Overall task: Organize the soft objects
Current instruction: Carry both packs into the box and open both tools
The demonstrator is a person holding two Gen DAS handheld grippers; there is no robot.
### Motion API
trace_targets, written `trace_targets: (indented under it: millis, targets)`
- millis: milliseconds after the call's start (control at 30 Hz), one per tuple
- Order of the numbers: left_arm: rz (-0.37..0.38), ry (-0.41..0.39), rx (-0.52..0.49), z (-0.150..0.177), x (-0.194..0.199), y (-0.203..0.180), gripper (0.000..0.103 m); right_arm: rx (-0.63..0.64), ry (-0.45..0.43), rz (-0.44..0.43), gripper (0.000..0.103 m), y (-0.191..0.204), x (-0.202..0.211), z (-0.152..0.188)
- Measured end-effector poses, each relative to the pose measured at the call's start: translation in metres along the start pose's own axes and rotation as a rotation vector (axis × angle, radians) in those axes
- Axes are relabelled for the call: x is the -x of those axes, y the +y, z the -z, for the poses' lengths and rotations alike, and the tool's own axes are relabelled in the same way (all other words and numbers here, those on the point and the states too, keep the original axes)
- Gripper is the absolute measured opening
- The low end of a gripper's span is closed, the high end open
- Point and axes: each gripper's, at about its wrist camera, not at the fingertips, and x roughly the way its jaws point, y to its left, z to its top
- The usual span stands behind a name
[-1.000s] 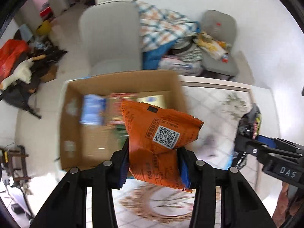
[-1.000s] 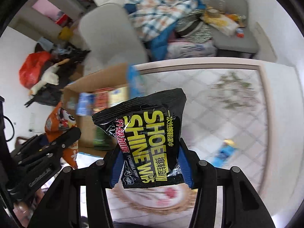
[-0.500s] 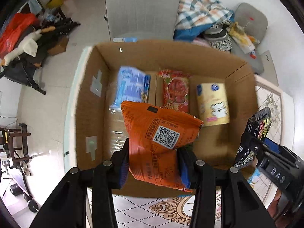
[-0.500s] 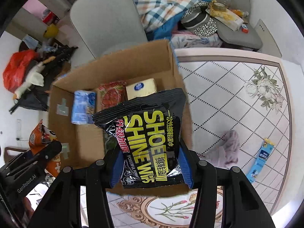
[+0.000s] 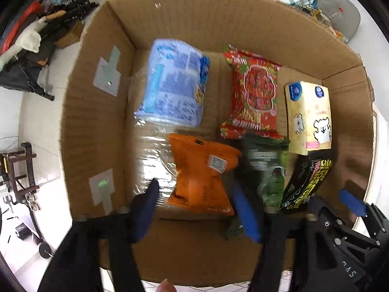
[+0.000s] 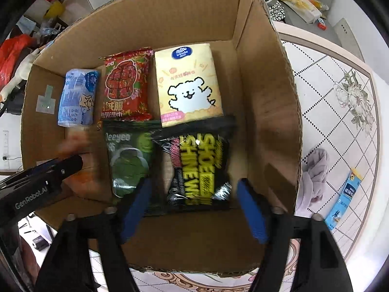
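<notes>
In the cardboard box [image 6: 267,97], the tissue pack [image 6: 188,85] lies by the right wall, the jacket-print packet [image 6: 126,85] left of it, the roll pack [image 6: 77,97] by the left wall; the shoe-wipes packet [image 6: 199,168] lies nearer, before the tissue pack

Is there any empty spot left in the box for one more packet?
Yes. In the box, bare floor shows below the blue pack, left of the orange bag. Another strip lies right of the tissue pack and black bag. The middle, around the green pack, is crowded.
</notes>
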Motion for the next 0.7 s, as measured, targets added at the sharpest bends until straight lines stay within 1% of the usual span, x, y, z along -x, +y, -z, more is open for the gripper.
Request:
trace_targets:
  millis: [67,100,133,167,200,267,300,333,367,400,500,633,700]
  targets:
    - [-0.01,-0.024,-0.01,0.002,0.008,-0.001,0.078,0.003,0.002,-0.003,0.079,0.001,0.003,0.0]
    - [-0.015,-0.03,-0.016,0.002,0.01,-0.002,0.086,0.006,0.0,-0.002,0.083,0.003,0.006,0.0]
    - [-0.022,-0.04,-0.023,0.003,0.014,-0.003,0.092,0.013,-0.004,0.006,0.086,0.004,0.008,0.0]
    - [-0.028,-0.049,-0.023,0.004,0.018,-0.003,0.094,0.022,-0.011,0.008,0.09,0.006,0.011,0.001]
    - [-0.031,-0.06,-0.024,0.006,0.022,-0.003,0.097,0.03,-0.017,0.011,0.09,0.008,0.014,0.001]
    - [-0.031,-0.077,-0.025,0.006,0.031,0.001,0.097,0.043,-0.027,0.025,0.09,0.012,0.02,0.003]
    - [-0.034,-0.086,-0.023,0.008,0.035,0.002,0.097,0.048,-0.033,0.029,0.092,0.014,0.022,0.004]
    - [-0.038,-0.104,-0.019,0.01,0.041,0.003,0.097,0.053,-0.036,0.035,0.095,0.016,0.025,0.004]
    - [-0.039,-0.115,-0.017,0.013,0.042,0.005,0.097,0.058,-0.039,0.042,0.101,0.018,0.028,0.002]
    - [-0.043,-0.129,-0.016,0.015,0.043,0.008,0.097,0.061,-0.043,0.045,0.103,0.018,0.031,0.002]
    - [-0.057,-0.167,-0.011,0.019,0.054,0.01,0.098,0.066,-0.069,0.071,0.103,0.018,0.041,0.006]
    - [-0.067,-0.221,-0.011,0.03,0.071,0.009,0.098,0.065,-0.088,0.076,0.103,0.014,0.051,0.01]
    - [-0.07,-0.235,-0.014,0.034,0.077,0.007,0.098,0.07,-0.103,0.081,0.103,0.014,0.056,0.013]
